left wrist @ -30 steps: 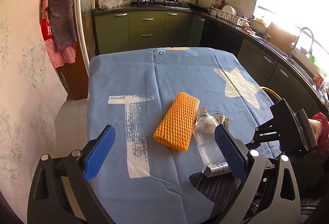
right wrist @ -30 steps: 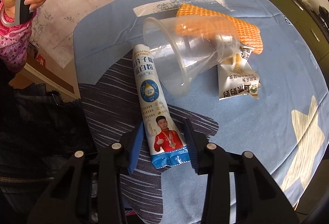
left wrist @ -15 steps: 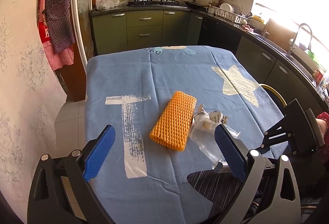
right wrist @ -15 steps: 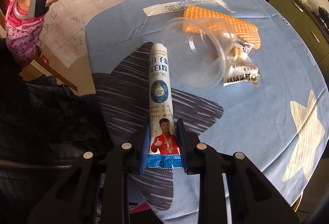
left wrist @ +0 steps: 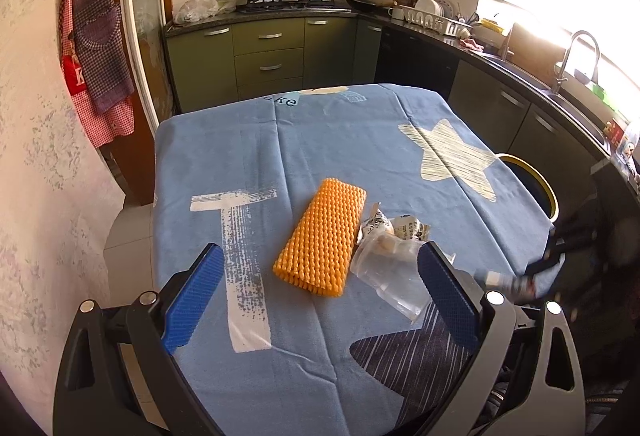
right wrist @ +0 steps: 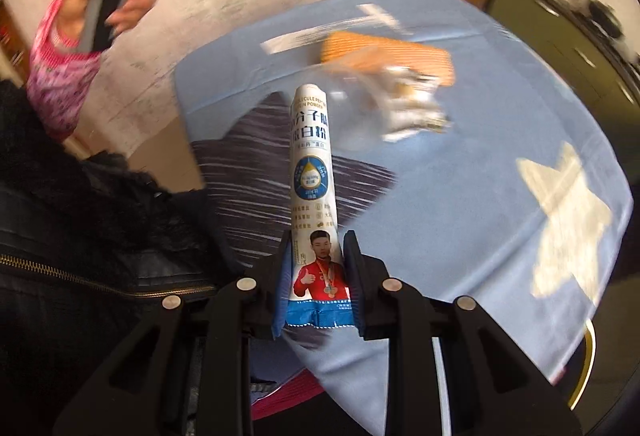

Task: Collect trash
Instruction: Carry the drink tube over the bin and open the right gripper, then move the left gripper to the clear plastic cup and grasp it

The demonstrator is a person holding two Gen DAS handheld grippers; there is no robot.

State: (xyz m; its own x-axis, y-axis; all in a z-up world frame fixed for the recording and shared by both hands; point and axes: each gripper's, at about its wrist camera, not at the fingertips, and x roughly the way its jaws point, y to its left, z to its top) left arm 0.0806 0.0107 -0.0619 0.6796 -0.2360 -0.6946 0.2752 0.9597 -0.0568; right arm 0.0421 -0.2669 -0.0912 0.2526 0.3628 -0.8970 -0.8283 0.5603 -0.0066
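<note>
Blue-clothed tabletop (left wrist: 320, 140) fills mid-frame; the long white printed powder sachet (right wrist: 313, 172) is pinched by the right gripper (right wrist: 316, 276) jaws, while the left gripper (left wrist: 316, 288) jaws are spread, empty.

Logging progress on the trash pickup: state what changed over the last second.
The right tongs closed on the protein powder sachet and lifted it off the tablecloth. The orange foam net, plastic cup and torn wrapper stayed put; the left tongs stayed open and empty.

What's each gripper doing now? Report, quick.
Left gripper: open, holding nothing.
Right gripper: shut on the sachet.
</note>
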